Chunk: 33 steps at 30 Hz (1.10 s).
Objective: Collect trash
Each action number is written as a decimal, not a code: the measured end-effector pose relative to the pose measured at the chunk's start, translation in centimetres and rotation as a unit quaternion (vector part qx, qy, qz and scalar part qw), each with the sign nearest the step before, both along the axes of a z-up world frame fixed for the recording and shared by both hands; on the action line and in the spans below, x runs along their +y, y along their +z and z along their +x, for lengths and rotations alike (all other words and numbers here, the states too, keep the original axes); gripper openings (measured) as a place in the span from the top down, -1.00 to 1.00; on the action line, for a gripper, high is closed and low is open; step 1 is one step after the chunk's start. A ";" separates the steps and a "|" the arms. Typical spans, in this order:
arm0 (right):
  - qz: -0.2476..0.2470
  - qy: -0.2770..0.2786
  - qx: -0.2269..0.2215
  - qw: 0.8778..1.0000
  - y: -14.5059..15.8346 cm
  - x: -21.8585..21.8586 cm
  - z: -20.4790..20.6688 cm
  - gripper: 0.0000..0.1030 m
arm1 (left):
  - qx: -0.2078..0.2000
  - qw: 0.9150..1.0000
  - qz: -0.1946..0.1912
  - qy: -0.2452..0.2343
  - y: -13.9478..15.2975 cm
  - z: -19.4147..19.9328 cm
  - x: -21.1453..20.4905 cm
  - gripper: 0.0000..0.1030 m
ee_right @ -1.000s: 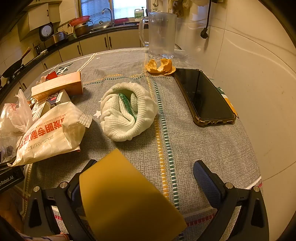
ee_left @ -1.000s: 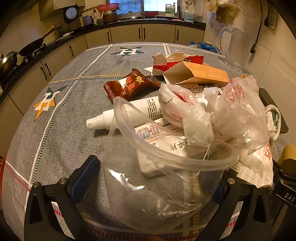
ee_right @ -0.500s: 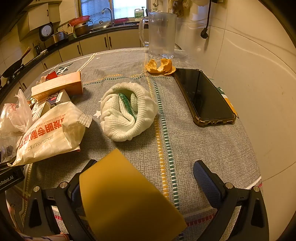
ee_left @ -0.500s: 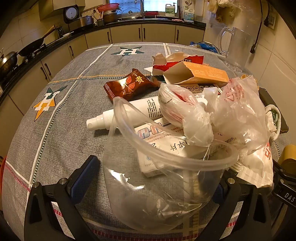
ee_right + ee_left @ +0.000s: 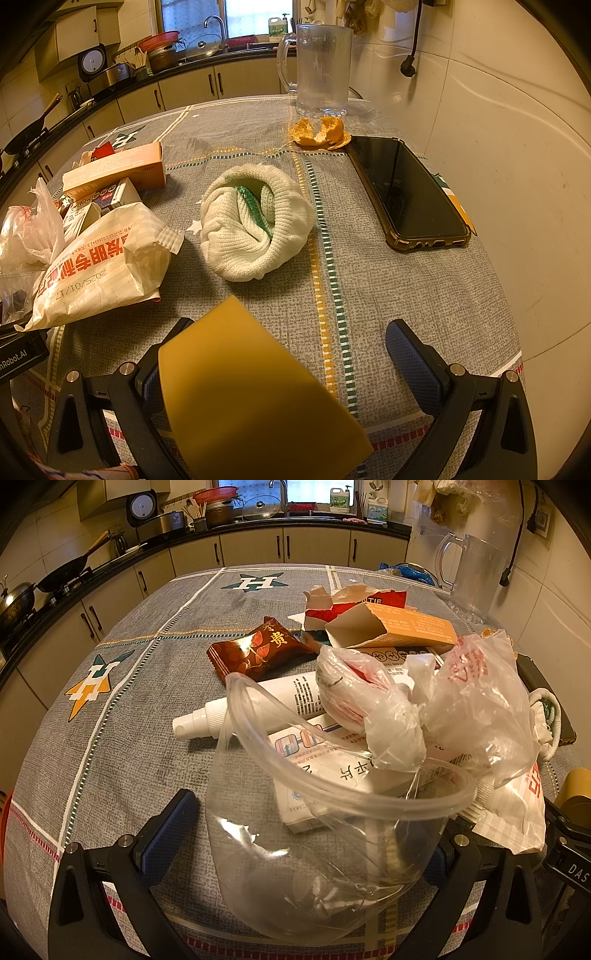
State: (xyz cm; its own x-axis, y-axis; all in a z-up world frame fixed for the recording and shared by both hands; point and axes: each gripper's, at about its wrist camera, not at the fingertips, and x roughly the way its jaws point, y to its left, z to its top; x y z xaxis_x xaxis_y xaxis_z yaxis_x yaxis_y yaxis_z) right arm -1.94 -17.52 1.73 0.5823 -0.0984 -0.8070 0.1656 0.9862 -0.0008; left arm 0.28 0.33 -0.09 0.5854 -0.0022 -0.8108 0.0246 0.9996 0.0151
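Nothing has really moved since the earlier frames: both grippers and all the trash lie as they did one second before, so I judge this a pause and the collecting has not advanced. In the left wrist view the left gripper (image 5: pixel 299 834) is spread wide around a clear tub (image 5: pixel 332 834), its blue pads at the two sides of the wall; whether they really press the wall I cannot tell, because the plastic hides the right pad. This tub stands on the tabletop (image 5: pixel 122 738) and is nearly empty, with only some crumpled clear film at the bottom, as far as the transparent wall allows me to see. Most of the trash is still outside it: a crumpled bag (image 5: pixel 436 701) resting at its far rim, a white tube (image 5: pixel 258 705), a brown wrapper (image 5: pixel 258 651) and torn boxes (image 5: pixel 384 627) behind. In the right wrist view the right gripper (image 5: pixel 291 369) is also spread, and a yellow card (image 5: pixel 251 398) leans against its left pad only, not pinched from both sides. A paper bag (image 5: pixel 99 269), a white cloth (image 5: pixel 255 221), orange peel (image 5: pixel 319 133), a phone (image 5: pixel 406 188) and an empty pitcher (image 5: pixel 321 70) lie on the tabletop ahead.
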 end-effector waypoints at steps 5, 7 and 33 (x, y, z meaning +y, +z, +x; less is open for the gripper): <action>0.000 0.000 0.000 1.000 0.1 0.1 -0.2 -1.00 | 0.000 1.000 0.000 0.001 -0.1 0.2 0.3 -1.00; 0.000 0.002 0.000 1.000 0.1 0.1 -0.3 -1.00 | 0.000 1.000 -0.001 0.001 -0.1 0.2 0.4 -1.00; 0.025 -0.030 -0.021 0.999 3.5 1.4 -6.3 -0.99 | -0.104 0.994 -0.030 0.018 7.4 -10.9 5.5 -1.00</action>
State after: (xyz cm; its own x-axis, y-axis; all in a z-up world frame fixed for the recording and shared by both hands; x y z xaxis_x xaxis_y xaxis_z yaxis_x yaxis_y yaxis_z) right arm -8.21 -16.16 5.28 0.6107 -0.0942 -0.7863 0.2228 0.9732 0.0564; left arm -10.63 5.82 7.30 0.7409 -0.0227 -0.6712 -0.0087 0.9990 -0.0435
